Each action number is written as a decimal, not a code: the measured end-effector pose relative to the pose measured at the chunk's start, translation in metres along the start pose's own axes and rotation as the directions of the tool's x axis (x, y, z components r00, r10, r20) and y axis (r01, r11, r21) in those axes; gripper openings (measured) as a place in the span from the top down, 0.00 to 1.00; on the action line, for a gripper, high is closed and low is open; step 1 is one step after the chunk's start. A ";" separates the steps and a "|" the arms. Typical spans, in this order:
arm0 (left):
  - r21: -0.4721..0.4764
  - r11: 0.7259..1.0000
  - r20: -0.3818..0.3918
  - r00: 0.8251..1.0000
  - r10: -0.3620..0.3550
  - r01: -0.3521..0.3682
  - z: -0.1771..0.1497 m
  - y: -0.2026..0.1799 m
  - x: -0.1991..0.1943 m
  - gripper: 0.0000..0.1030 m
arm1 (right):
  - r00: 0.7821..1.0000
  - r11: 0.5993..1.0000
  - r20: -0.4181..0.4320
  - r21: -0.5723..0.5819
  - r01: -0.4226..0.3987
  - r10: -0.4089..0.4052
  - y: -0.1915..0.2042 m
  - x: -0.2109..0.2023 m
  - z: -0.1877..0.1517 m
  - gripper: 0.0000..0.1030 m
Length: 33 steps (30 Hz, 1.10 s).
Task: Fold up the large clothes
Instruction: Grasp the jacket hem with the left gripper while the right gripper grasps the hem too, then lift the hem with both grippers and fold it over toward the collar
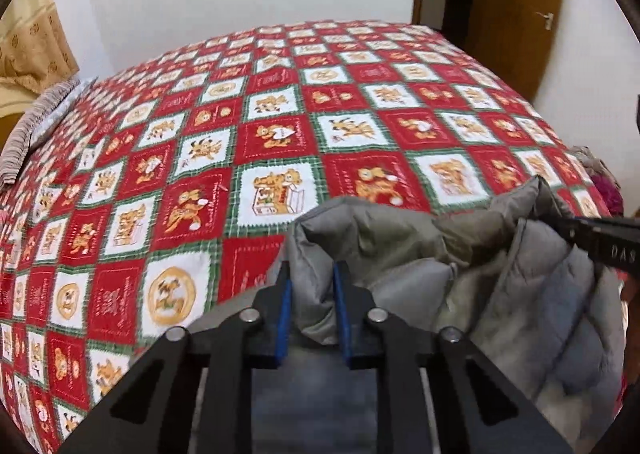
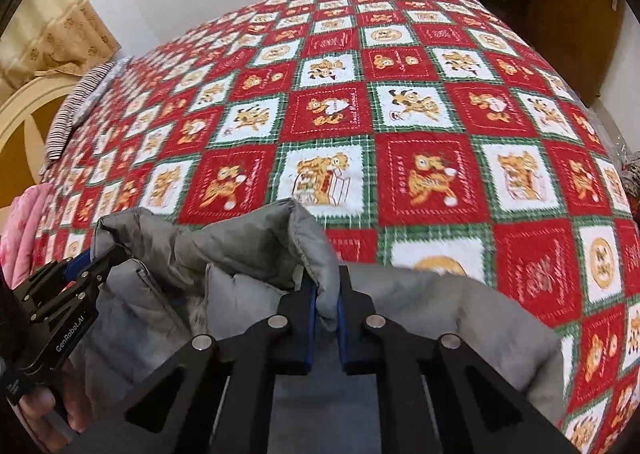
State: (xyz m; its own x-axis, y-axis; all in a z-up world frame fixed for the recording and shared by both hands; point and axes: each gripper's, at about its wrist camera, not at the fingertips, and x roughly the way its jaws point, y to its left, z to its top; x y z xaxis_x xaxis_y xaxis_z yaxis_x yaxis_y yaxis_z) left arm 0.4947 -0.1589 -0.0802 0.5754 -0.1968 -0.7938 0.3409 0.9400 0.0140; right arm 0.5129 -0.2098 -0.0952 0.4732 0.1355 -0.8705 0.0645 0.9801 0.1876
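Observation:
A grey padded jacket (image 1: pixel 500 286) hangs between both grippers above the near edge of the bed; it also shows in the right wrist view (image 2: pixel 240 246). My left gripper (image 1: pixel 311 278) is shut on a bunched edge of the jacket. My right gripper (image 2: pixel 326 290) is shut on another edge of the jacket. The right gripper shows at the right of the left wrist view (image 1: pixel 600 242). The left gripper shows at the left of the right wrist view (image 2: pixel 96 266).
The bed carries a red, white and green checked blanket (image 1: pixel 280 126) with bear pictures. A striped cloth (image 2: pixel 76 106) lies at the bed's far left corner. Pink fabric (image 2: pixel 20 230) sits at the left edge. A wooden door (image 1: pixel 516 14) stands at the back right.

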 end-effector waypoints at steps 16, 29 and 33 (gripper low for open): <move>0.099 0.995 0.024 1.000 0.016 -0.019 -0.087 0.009 -0.031 0.84 | 0.999 0.999 0.047 -0.040 0.012 -0.010 -0.042 -0.047 -0.090 0.97; 0.099 0.995 0.275 0.961 -0.010 -0.018 -0.101 0.002 -0.111 0.19 | 0.997 0.999 0.074 -0.033 0.041 -0.038 -0.061 -0.016 -0.117 0.97; 0.067 0.998 0.360 0.933 -0.016 -0.009 -0.075 0.002 -0.130 0.07 | 0.995 0.999 0.090 -0.032 0.036 -0.033 -0.062 -0.014 -0.119 0.97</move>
State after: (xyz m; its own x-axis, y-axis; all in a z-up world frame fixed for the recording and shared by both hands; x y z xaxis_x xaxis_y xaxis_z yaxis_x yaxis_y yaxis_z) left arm 0.3650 -0.1104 -0.0221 0.7991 -0.2991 -0.5216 0.3850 0.9208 0.0617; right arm 0.3974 -0.2551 -0.1485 0.5483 0.0891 -0.8315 0.0536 0.9885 0.1412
